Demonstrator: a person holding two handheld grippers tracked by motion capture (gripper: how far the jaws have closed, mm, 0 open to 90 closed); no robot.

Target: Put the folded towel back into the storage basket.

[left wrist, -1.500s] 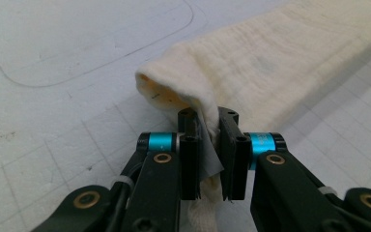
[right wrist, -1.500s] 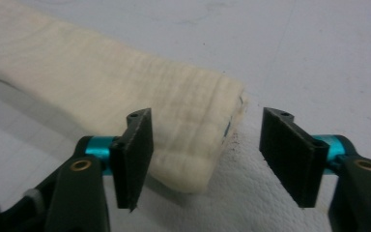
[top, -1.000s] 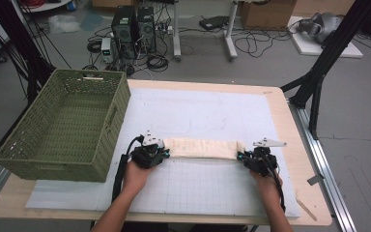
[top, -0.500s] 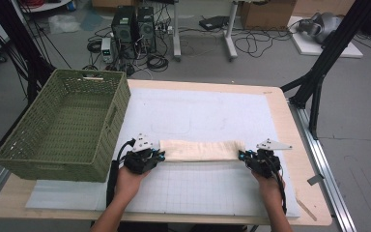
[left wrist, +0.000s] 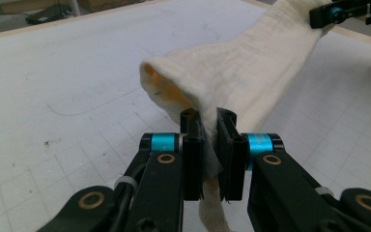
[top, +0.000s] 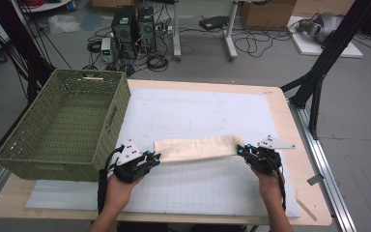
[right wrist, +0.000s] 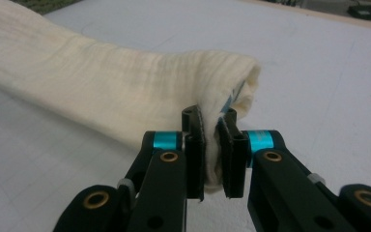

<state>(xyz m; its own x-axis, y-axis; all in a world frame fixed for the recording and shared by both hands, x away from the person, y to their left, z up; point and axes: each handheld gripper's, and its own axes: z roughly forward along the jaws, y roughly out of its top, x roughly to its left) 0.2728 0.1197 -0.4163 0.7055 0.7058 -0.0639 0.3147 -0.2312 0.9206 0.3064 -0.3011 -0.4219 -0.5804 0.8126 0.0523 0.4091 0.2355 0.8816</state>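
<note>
High view: we hold a long cream knitted cloth stretched between our tools above the white gridded counter. Our left tool clamps one end. Our right tool clamps the other.

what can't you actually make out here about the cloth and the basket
- Cloth: its ends are pinched inside each hand-held gripper, left and right, whose black jaws cover them.
- Cloth's underside: high view, hidden by its own folds.
- Basket: high view, the near wall hides the floor's front strip.
</note>
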